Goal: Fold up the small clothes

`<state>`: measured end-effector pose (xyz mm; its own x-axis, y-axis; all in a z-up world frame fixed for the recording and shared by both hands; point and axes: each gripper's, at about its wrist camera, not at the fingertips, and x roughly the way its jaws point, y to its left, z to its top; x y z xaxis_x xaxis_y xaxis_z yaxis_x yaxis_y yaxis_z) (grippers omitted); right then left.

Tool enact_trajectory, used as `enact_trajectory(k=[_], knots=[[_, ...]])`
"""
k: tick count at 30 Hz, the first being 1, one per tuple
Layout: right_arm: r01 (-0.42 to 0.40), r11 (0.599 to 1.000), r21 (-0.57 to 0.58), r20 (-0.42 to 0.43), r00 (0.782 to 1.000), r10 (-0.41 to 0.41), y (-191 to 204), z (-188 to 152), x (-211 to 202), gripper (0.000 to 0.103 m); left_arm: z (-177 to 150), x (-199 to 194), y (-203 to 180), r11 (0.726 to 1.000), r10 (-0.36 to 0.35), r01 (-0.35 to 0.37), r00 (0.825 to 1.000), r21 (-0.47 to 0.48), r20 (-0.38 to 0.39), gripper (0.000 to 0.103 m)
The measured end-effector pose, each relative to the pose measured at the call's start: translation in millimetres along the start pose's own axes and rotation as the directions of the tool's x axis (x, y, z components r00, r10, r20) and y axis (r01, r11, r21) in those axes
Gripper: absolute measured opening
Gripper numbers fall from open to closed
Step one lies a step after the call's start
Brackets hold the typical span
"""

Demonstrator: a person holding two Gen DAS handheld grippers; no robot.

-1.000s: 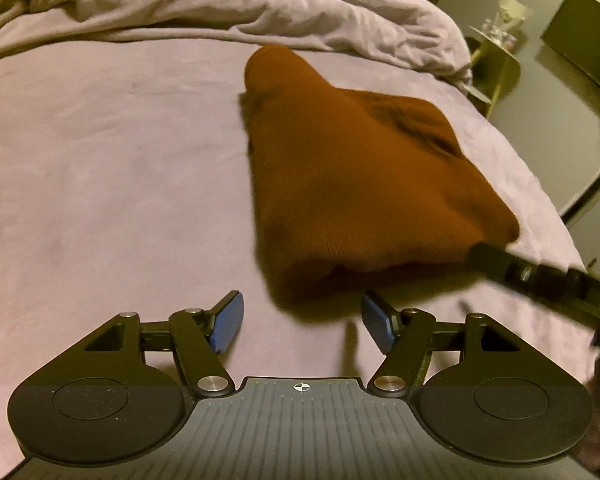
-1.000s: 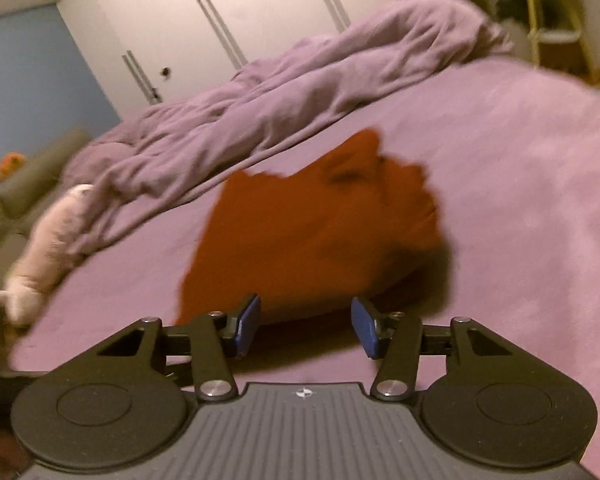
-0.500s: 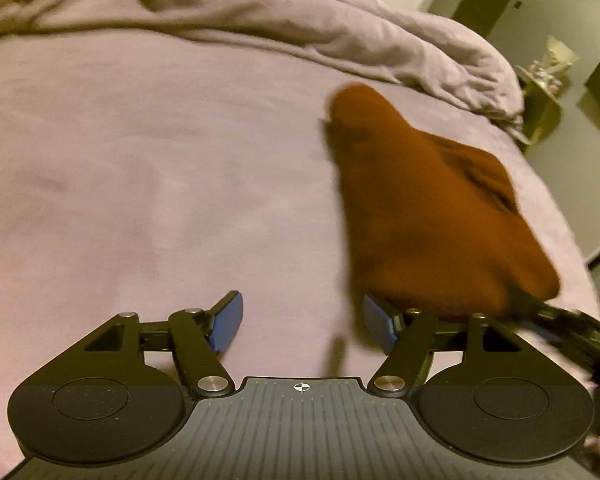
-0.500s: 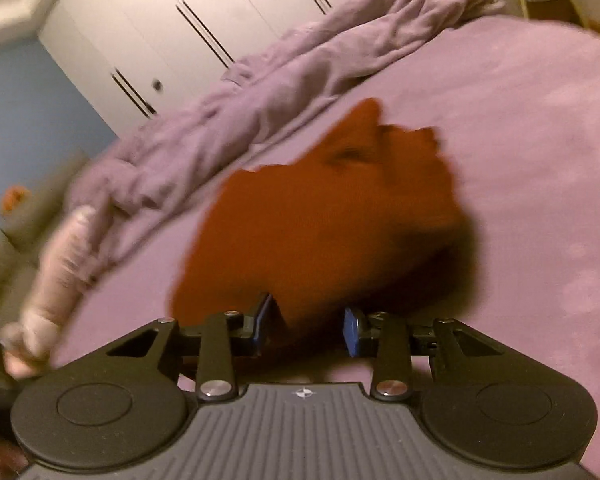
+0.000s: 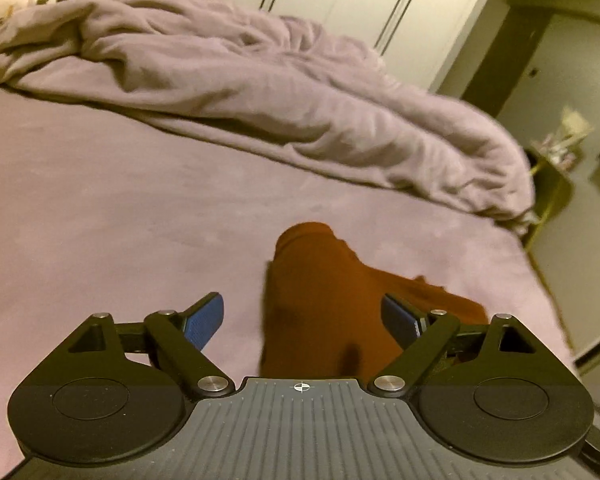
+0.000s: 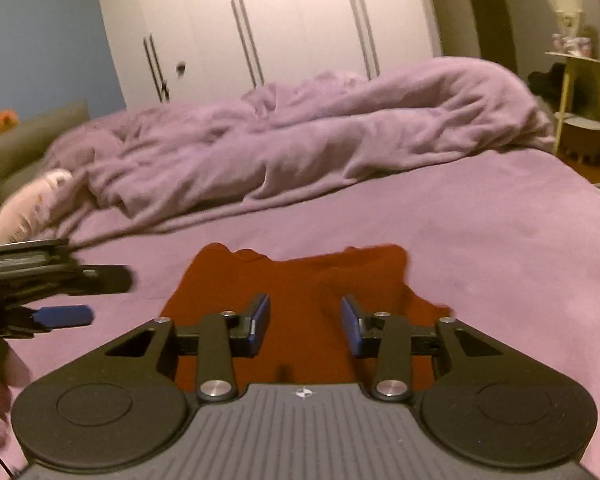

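A rust-brown small garment [image 5: 324,304] lies folded on the purple bed sheet [image 5: 99,208]. It also shows in the right wrist view [image 6: 300,284], lying flat just past the fingers. My left gripper [image 5: 303,322] is open and empty, raised above the garment's near edge. My right gripper [image 6: 304,326] is open and empty, held just above the garment. The left gripper [image 6: 65,315] shows at the left edge of the right wrist view, with one blue pad visible.
A rumpled purple duvet [image 5: 259,92] is piled along the far side of the bed. A pale stuffed toy [image 6: 27,208] lies at its left end. White wardrobe doors [image 6: 259,28] stand behind. A yellow side table [image 6: 580,96] stands at the bed's right edge [image 5: 540,280].
Both grippers have pulled back and tilted up from the garment. The right gripper's fingers have opened wider. The garment now lies flat on the sheet, low in both views.
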<state>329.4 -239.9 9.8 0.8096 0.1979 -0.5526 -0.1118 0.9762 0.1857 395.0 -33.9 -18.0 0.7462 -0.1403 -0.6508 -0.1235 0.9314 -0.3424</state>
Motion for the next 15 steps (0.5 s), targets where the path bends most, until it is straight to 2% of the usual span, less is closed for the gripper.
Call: enact_trajectory(k=[4,8,10,12,15], knots=[[0.057,0.996,-0.069,-0.037,0.998,-0.06,9.5,14.6,46.1,0.032,-0.7,49.1,-7.5,0.994,0.104,-0.103,0.994,0.022,-0.03,0.091],[0.111,0.982,-0.155,-0.071,0.99,-0.123,6.8,13.8,77.7,0.032,-11.9,78.9,-11.4,0.976,0.199,-0.195,0.98,0.095,-0.028,0.098],[0.154,0.97,-0.19,-0.094,0.98,-0.174,1.7,8.6,91.4,0.032,-14.5,87.6,-9.9,0.975,0.21,-0.205,0.977,0.085,-0.043,0.098],[0.168,0.967,-0.191,-0.101,0.977,-0.19,-3.7,3.8,101.6,0.032,-14.7,93.5,-10.1,0.976,0.214,-0.21,0.975,0.064,-0.058,0.099],[0.188,0.958,-0.218,-0.09,0.973,-0.211,-2.9,-1.5,113.5,0.035,-15.3,102.1,-10.9,0.97,0.231,-0.225,0.971,0.094,-0.056,0.103]])
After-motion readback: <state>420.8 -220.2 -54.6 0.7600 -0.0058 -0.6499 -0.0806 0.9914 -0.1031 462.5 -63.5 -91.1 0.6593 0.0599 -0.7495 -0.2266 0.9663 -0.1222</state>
